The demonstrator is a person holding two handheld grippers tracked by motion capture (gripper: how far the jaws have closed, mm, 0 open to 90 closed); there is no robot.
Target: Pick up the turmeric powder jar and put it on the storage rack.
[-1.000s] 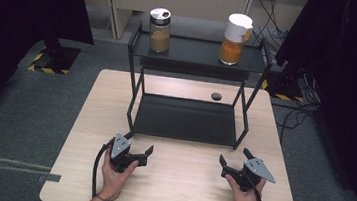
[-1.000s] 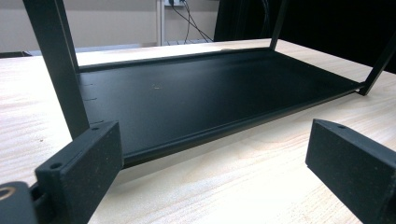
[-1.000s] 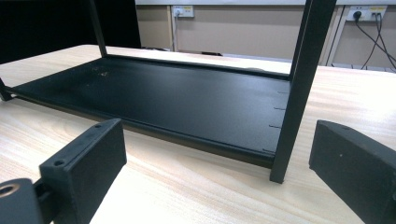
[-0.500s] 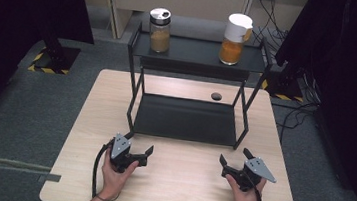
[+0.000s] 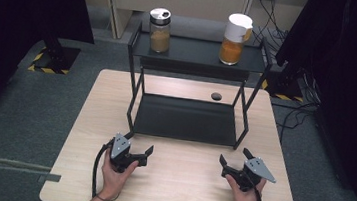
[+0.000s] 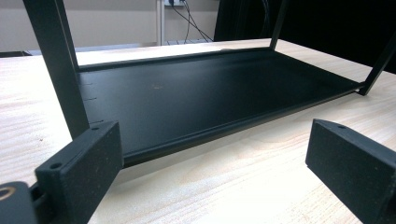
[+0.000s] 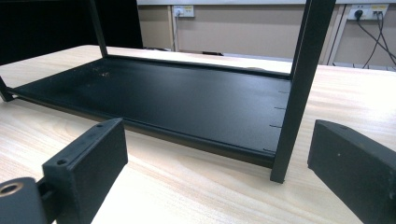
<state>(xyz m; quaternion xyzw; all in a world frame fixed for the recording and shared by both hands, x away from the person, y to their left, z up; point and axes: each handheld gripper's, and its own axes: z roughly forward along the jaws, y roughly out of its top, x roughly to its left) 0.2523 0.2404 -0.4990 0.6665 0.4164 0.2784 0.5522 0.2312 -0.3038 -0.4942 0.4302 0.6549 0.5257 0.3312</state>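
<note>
The black metal two-tier rack (image 5: 187, 119) stands mid-tabletop, its flat lower tray matte and faintly scuffed, its thin square legs cut off at the top in both gripper views. On its upper shelf sit a clear glass jar of brown powder (image 5: 160, 30) and a white-lidded jar of orange powder (image 5: 234, 39); what they hold I can't tell. The left gripper (image 5: 134, 153) and right gripper (image 5: 234, 164) rest on the pale wood-grain tabletop (image 5: 177, 186) just before the rack, jaws spread wide, holding nothing.

Count: 2 jars (image 5: 159, 30) on my rack's (image 5: 137, 41) top shelf; 1 rack; 2 grippers (image 5: 132, 152), 1 per hand.
</note>
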